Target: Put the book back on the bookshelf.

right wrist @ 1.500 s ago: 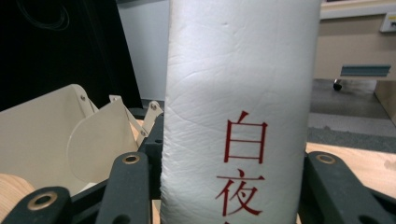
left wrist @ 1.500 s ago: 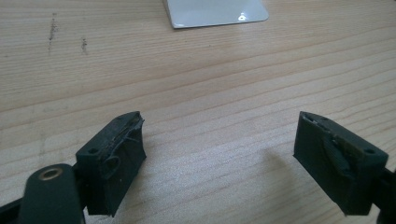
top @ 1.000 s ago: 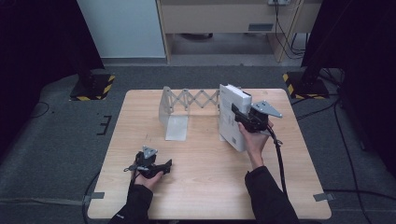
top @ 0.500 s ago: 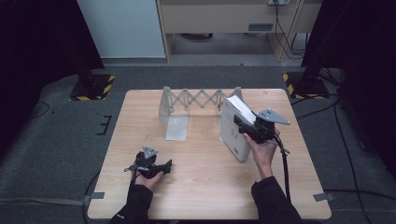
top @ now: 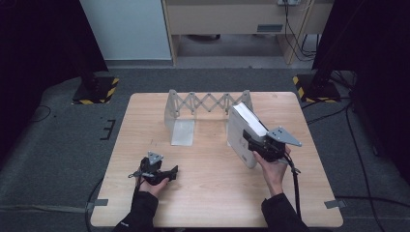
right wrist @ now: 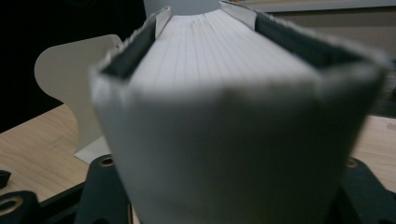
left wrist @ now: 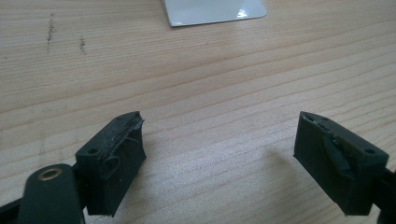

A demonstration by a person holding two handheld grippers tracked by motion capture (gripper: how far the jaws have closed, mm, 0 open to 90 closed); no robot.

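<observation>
The right claw (top: 252, 145) grips the book (top: 240, 135), its jaws just easing wider, standing it by the rack (top: 208, 104); next, release. The left claw (top: 167, 173) rests open.

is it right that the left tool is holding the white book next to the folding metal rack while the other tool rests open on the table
Not quite: the hands are swapped. In the high view the right tool holds the white book beside the folding metal rack, and the left tool rests on the table. The left gripper view shows its jaws standing open over bare wood.
</observation>
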